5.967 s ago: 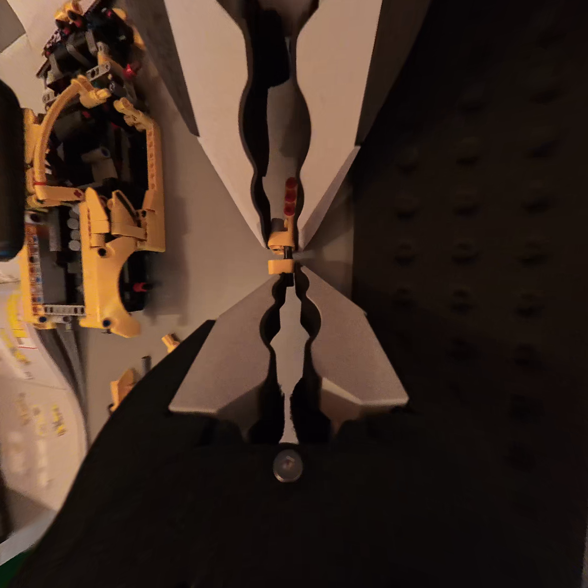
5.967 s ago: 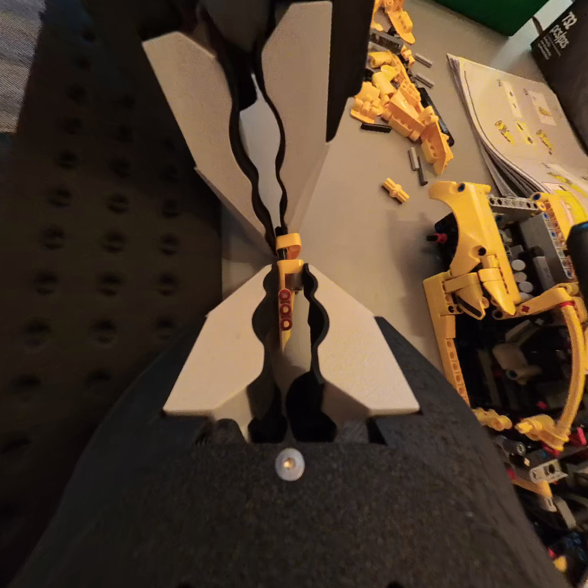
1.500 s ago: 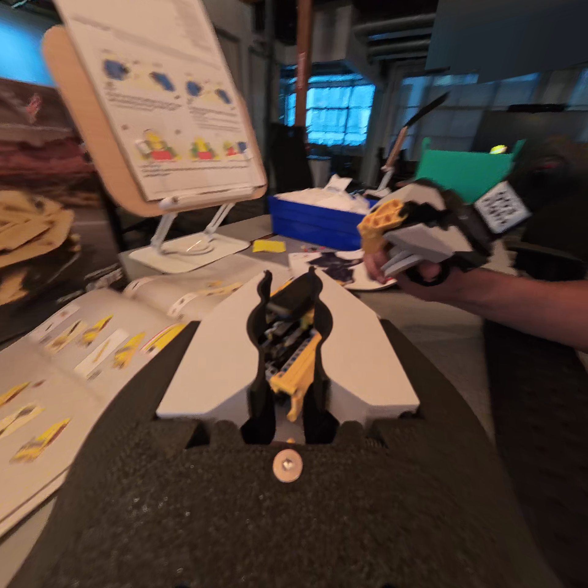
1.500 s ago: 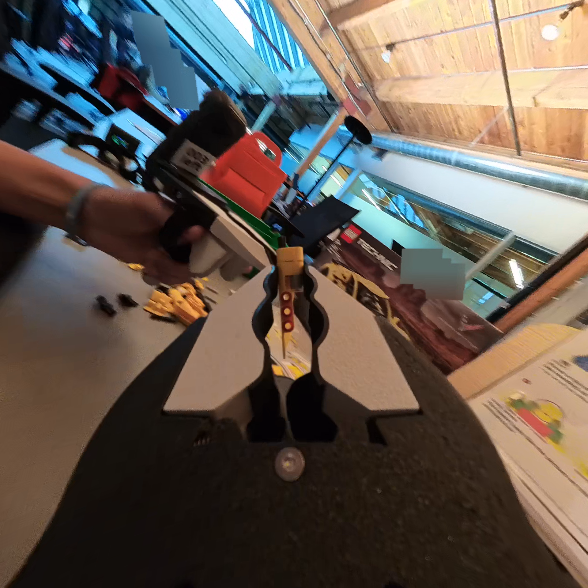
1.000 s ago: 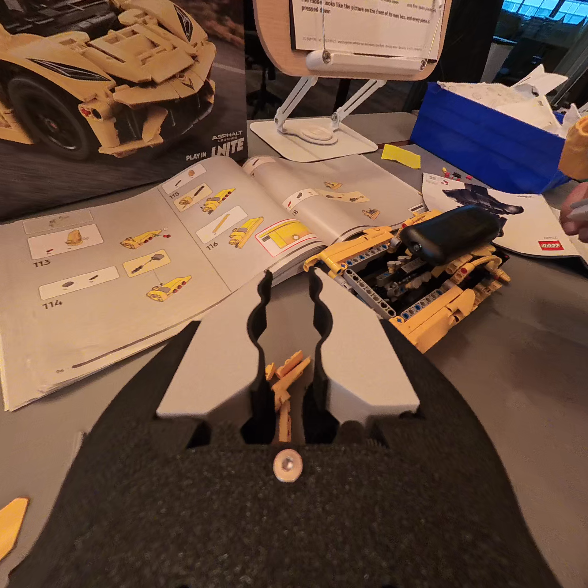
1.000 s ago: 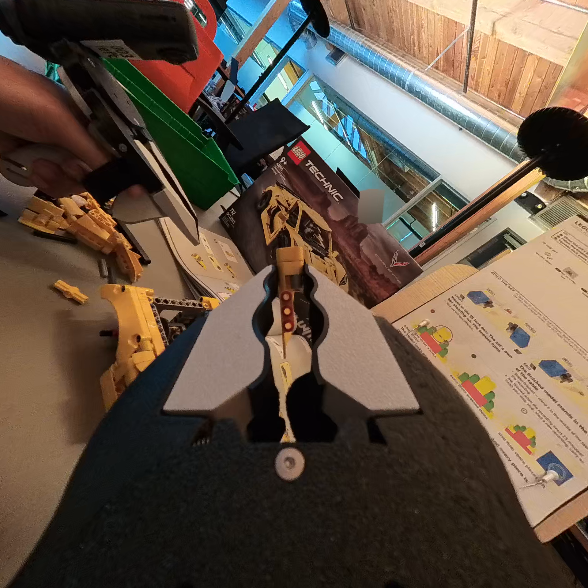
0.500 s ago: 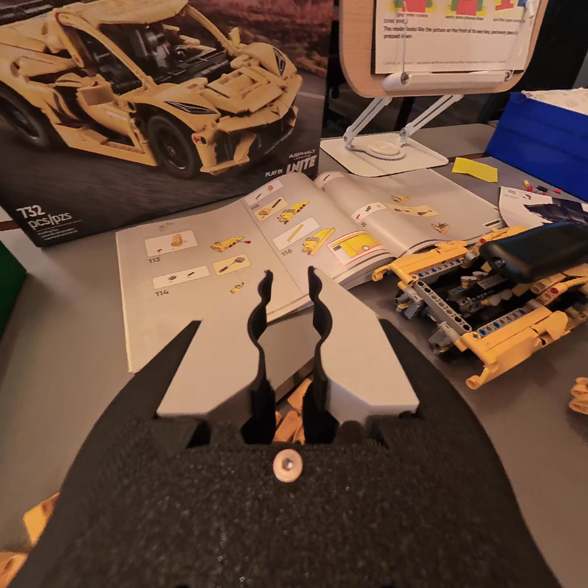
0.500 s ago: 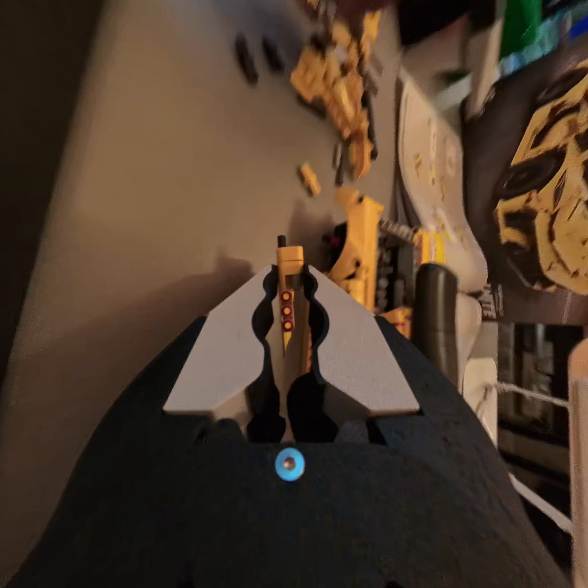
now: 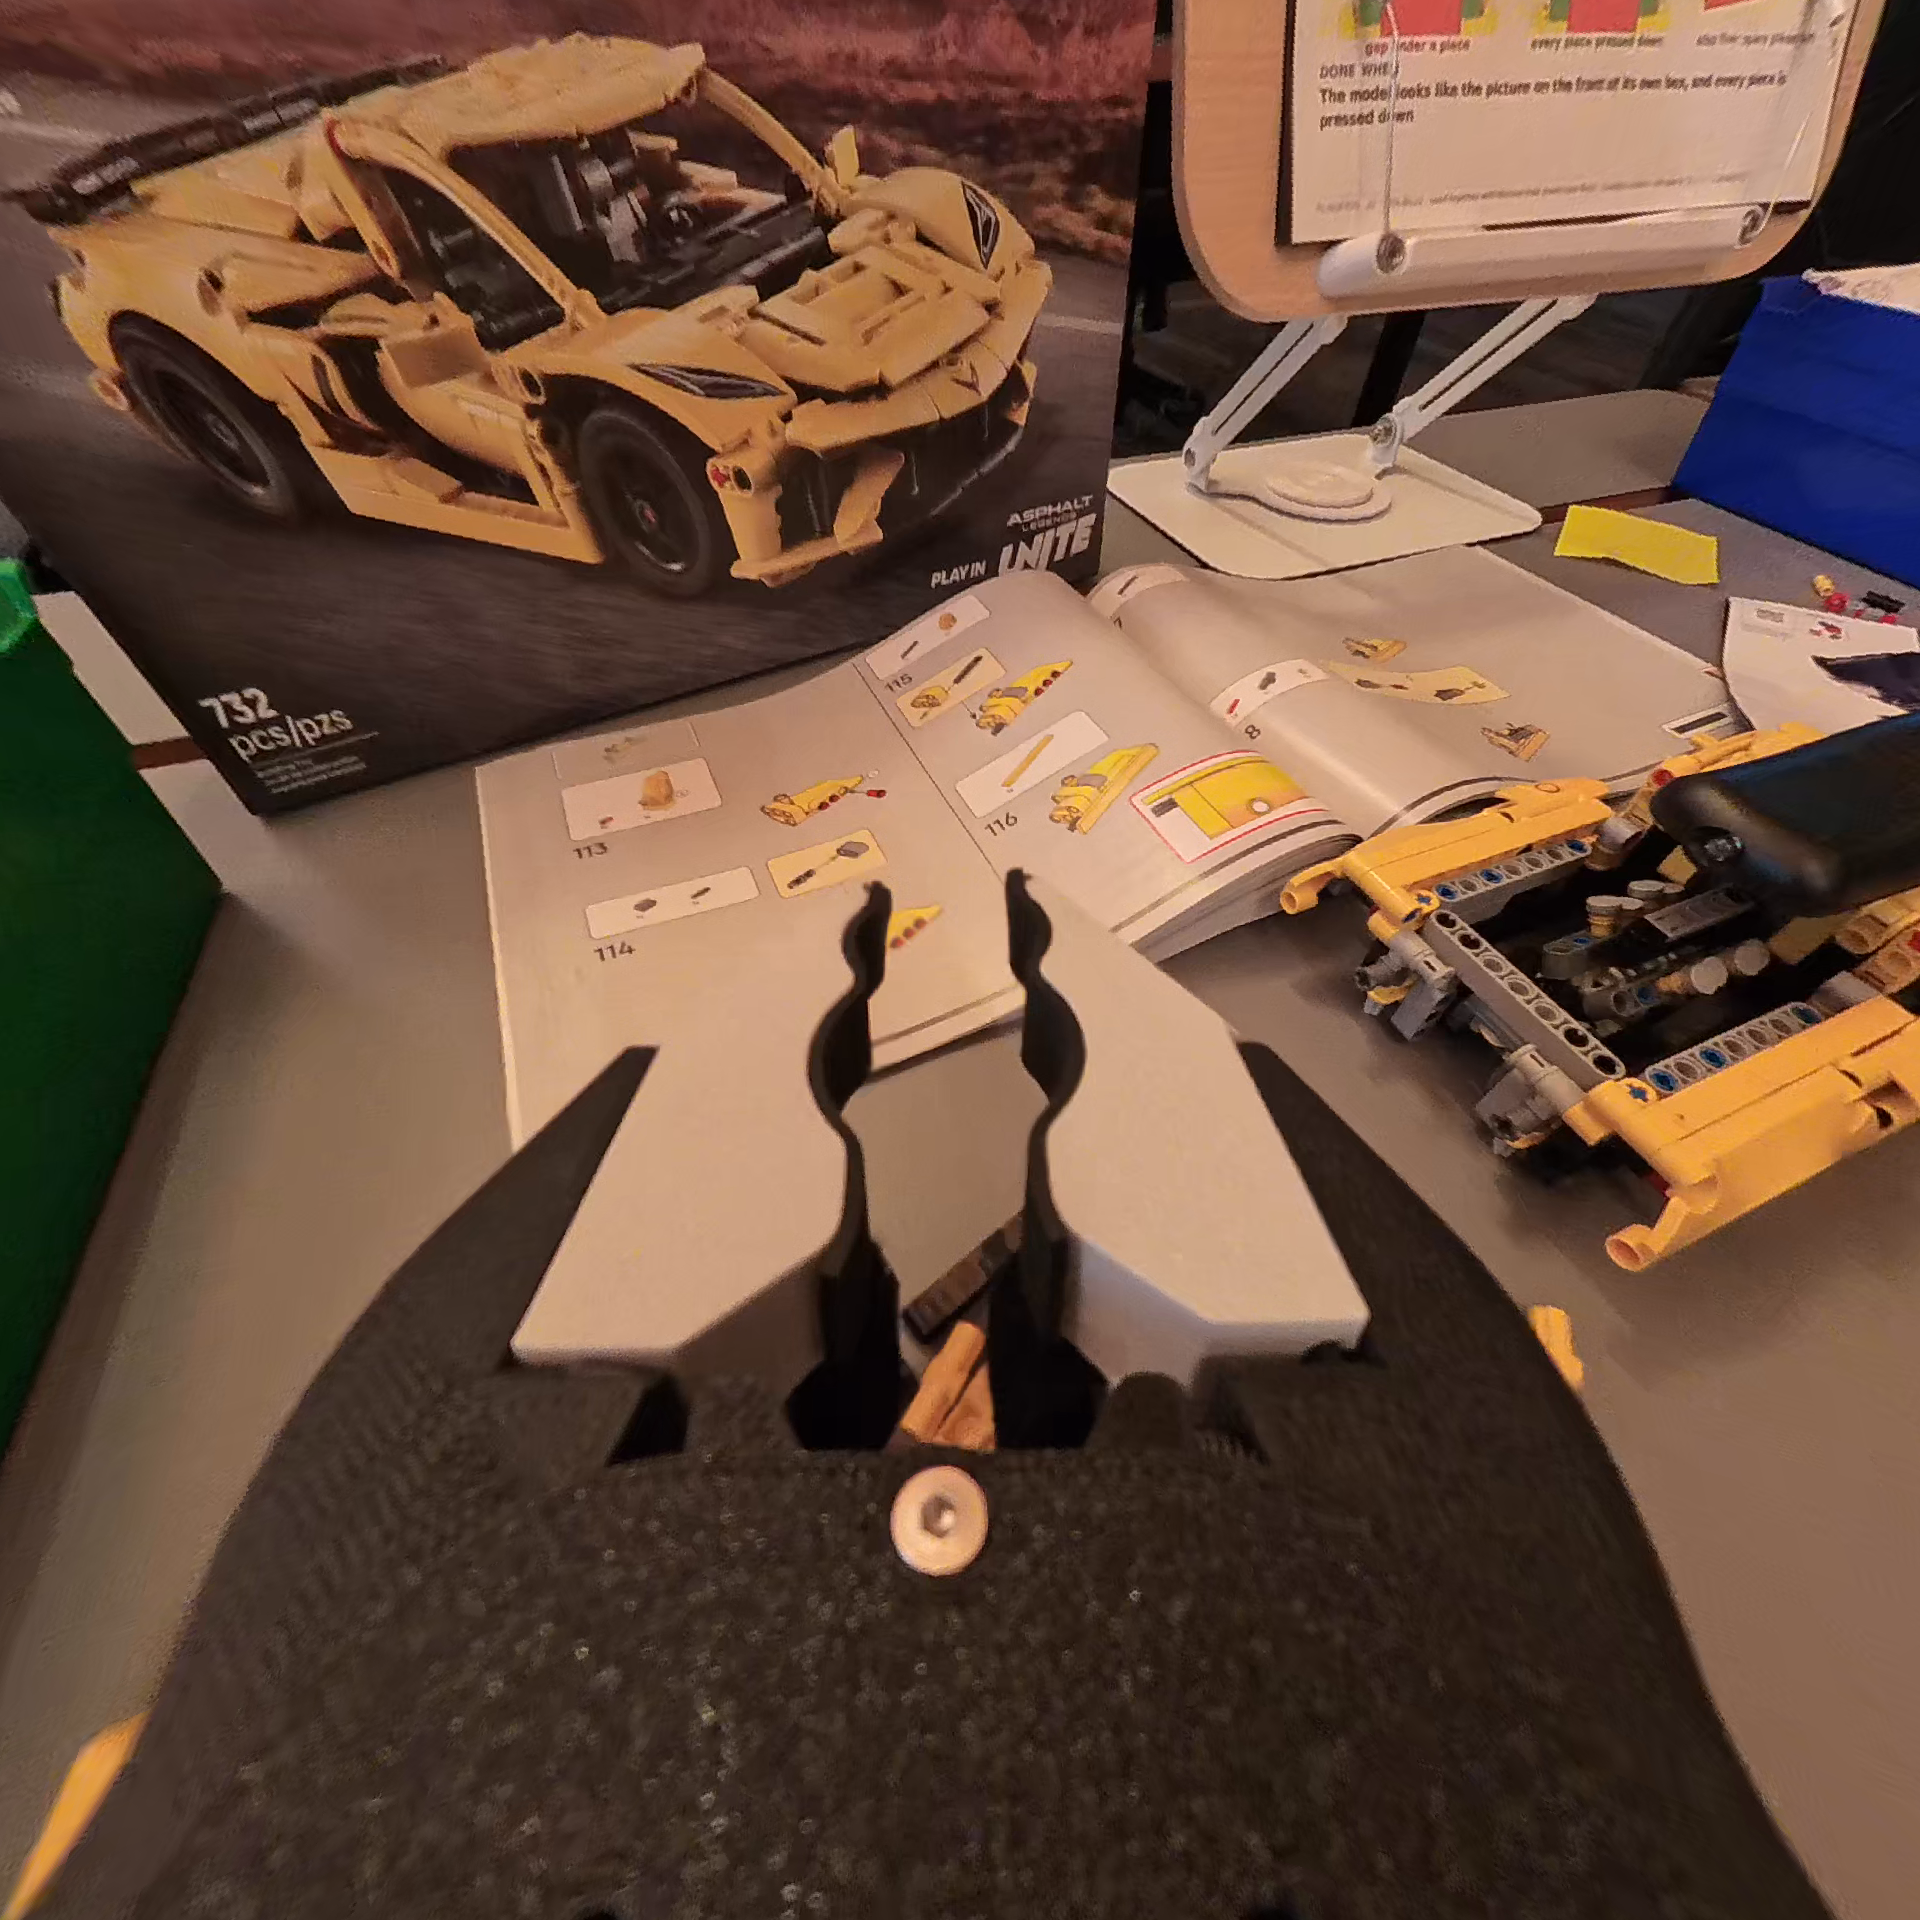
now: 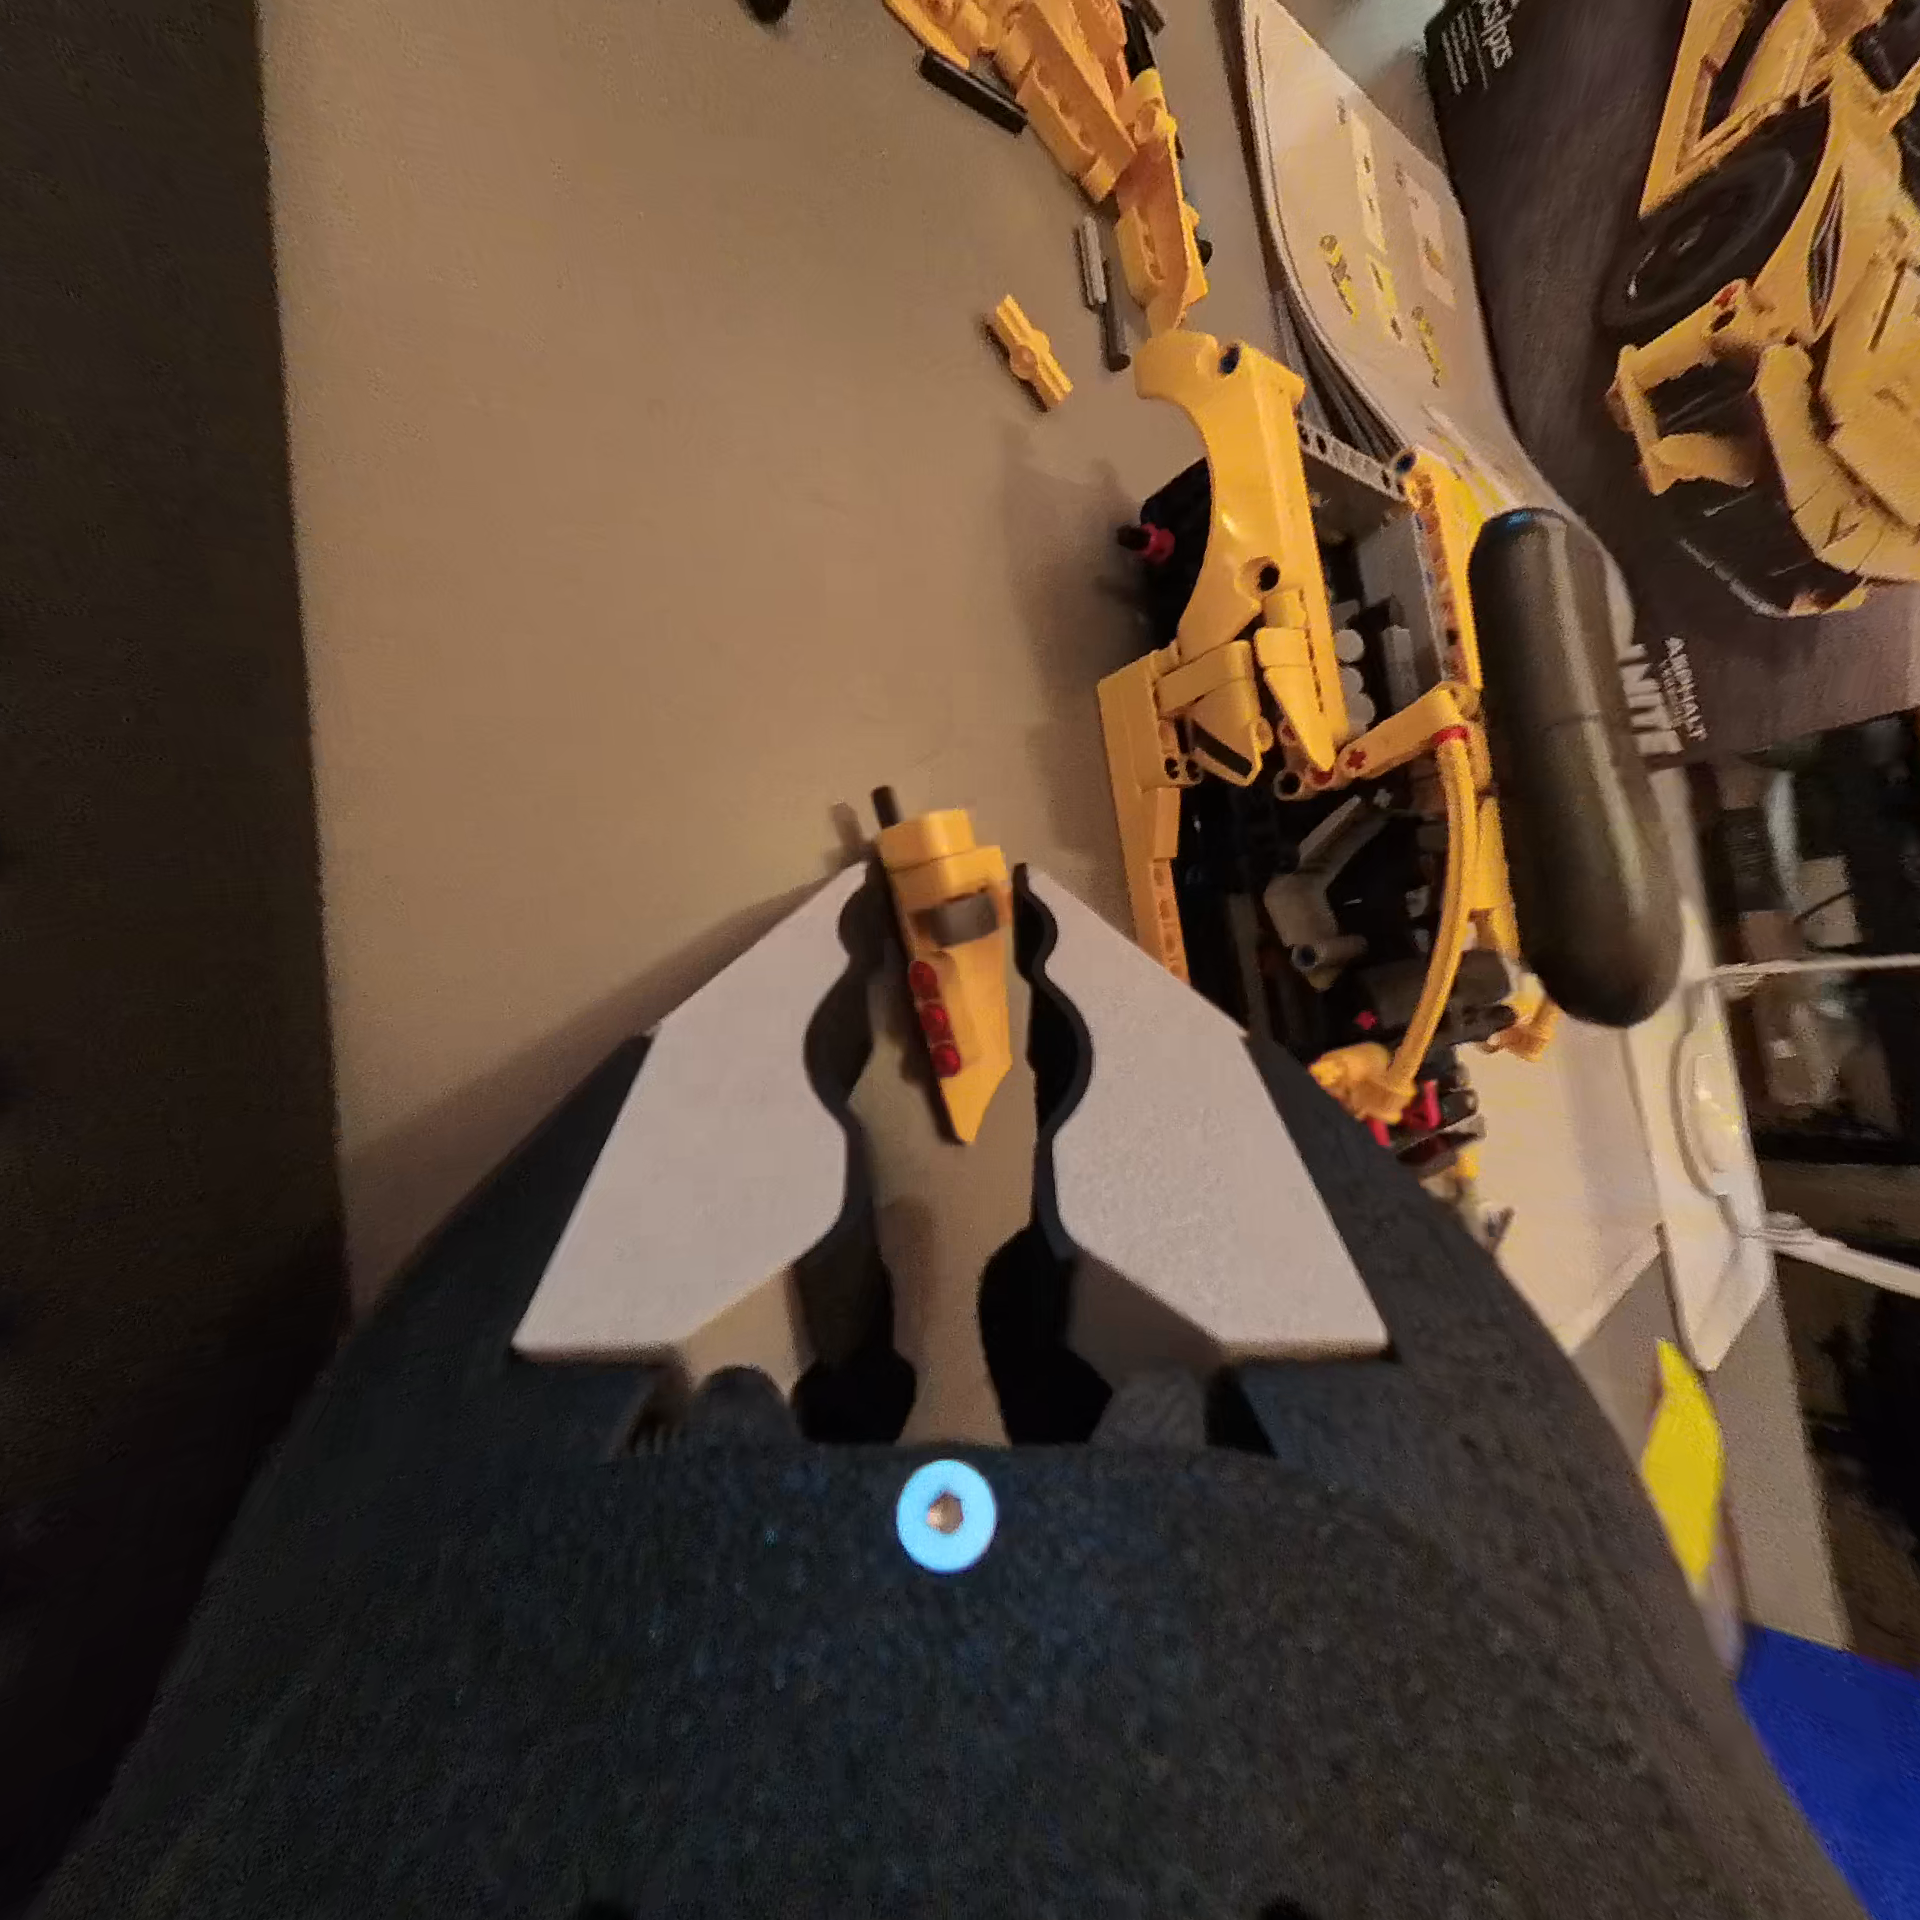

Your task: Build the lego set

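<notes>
- Right gripper (image 10: 940, 883): jaws apart, nothing clamped. The small yellow wedge piece (image 10: 948, 961), with red dots and a black pin at its far tip, sits in the gap between the fingers and looks to be lying on the grey table (image 10: 623, 520). Can't tell whether a finger touches it.
- Left gripper (image 9: 940, 899): jaws apart, empty, hanging over the near edge of the open instruction booklet (image 9: 883, 790). A few loose yellow parts (image 9: 951, 1382) show under its base.
- Half-built car (image 10: 1320, 748): on the table to the right of the wedge, apart from it. A black rounded object (image 10: 1569, 769) rests across its top. In the left view the car (image 9: 1621, 997) lies to the right of the booklet.
- Spare parts pile (image 10: 1081, 114): at the table's far end, well away from the wedge. Box with the car picture (image 9: 561, 343) stands behind the booklet.
- Step in hand, as I read it: wedge sub-assembly is parked and the booklet gets checked for the next part.
- Doing it well:
  - Lift the right gripper straight off so the fingers don't drag or flip the wedge.
  - Leave the wedge pin-end clear of the car, easy to regrip flat across its sides.
  - Pick the next part from the pile by its long faces, not by the pin.
  - Match orientation to the booklet drawing before pressing on.
- Risk: the wedge is narrow and tapered, so a skewed grip will likely twist it out.
</notes>
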`<action>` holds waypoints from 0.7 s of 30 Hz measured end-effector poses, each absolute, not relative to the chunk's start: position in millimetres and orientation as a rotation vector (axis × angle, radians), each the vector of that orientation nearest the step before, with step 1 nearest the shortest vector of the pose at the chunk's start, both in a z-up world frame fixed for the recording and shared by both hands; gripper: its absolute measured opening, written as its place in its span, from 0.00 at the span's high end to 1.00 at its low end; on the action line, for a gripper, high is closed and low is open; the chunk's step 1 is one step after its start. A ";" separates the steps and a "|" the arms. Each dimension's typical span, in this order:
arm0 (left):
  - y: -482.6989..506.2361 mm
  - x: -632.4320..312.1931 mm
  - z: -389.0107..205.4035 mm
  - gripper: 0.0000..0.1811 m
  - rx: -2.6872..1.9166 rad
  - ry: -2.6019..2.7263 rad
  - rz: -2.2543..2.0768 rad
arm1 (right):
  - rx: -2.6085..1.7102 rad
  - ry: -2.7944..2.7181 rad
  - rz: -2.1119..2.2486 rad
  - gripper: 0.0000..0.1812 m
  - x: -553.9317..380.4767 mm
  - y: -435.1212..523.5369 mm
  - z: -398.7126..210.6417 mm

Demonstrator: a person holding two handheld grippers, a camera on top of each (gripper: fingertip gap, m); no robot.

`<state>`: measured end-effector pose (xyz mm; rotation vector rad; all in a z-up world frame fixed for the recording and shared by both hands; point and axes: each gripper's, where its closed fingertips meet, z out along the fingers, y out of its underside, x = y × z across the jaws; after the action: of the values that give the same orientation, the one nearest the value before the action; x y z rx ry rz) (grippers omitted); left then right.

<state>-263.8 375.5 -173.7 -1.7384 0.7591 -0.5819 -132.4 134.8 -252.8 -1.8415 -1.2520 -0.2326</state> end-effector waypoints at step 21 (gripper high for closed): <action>355.0 -246.7 -182.2 0.88 -1.748 0.869 -0.610 | -2.125 -0.047 -0.125 0.74 52.2 32.6 -218.5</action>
<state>-246.7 355.0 -182.2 -1.7478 0.8690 -0.6100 52.2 32.6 -218.5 -2.1249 -0.0466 -0.1253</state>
